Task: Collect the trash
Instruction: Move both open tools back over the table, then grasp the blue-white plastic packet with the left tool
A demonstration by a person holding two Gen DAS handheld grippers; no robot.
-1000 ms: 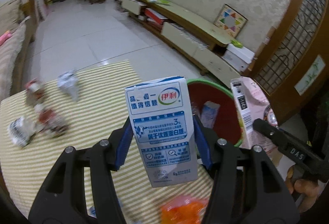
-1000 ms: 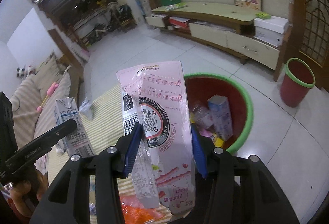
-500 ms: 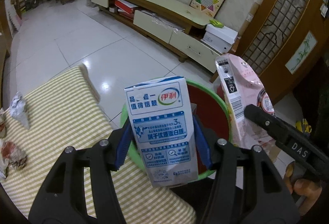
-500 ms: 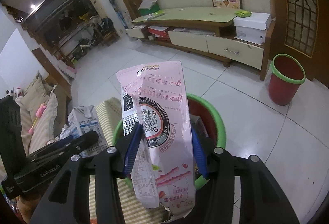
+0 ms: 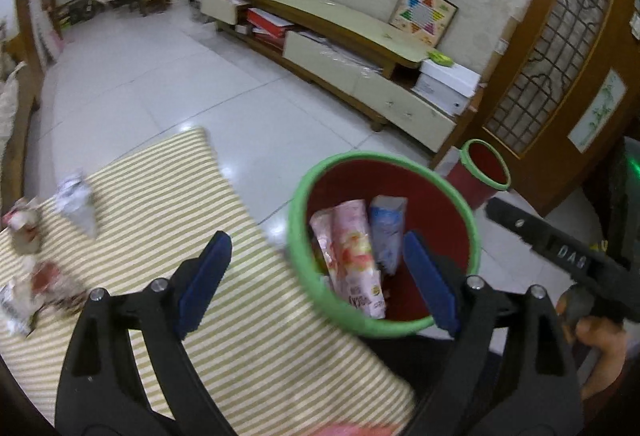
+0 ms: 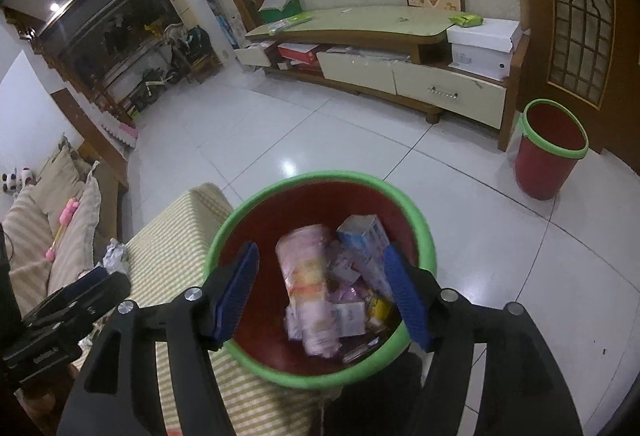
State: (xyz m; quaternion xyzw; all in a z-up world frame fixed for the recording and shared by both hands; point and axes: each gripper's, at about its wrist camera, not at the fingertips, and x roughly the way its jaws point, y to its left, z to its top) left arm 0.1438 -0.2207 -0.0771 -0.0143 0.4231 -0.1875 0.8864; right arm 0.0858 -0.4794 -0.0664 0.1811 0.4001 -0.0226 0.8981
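Two grippers hang over the red trash bin (image 6: 320,376) with the green rim, which stands on the white tile floor (image 6: 320,124) against the edge of the striped table (image 5: 168,204). Left gripper (image 5: 316,278): jaws wide apart, just been opening, nothing between the blue pads. Right gripper (image 6: 322,296): jaws apart too, just been opening, nothing clamped. Pink snack bag (image 6: 308,276) lies inside the bin, long, crumpled, printed with red and yellow, blurred. Blue-and-white milk carton (image 6: 362,236) sits beside it in the bin, tilted, against the far wall; in the left wrist view it shows as a pale blue box (image 5: 386,232) right of the pink bag (image 5: 354,260). More small wrappers lie at the bin's bottom, too blurred to name. Crumpled wrappers (image 5: 32,268) lie along the table's left edge, one silvery scrap (image 5: 76,202) nearer the far edge. A second smaller red bin (image 6: 550,152) stands by the TV cabinet (image 6: 400,68), well apart.
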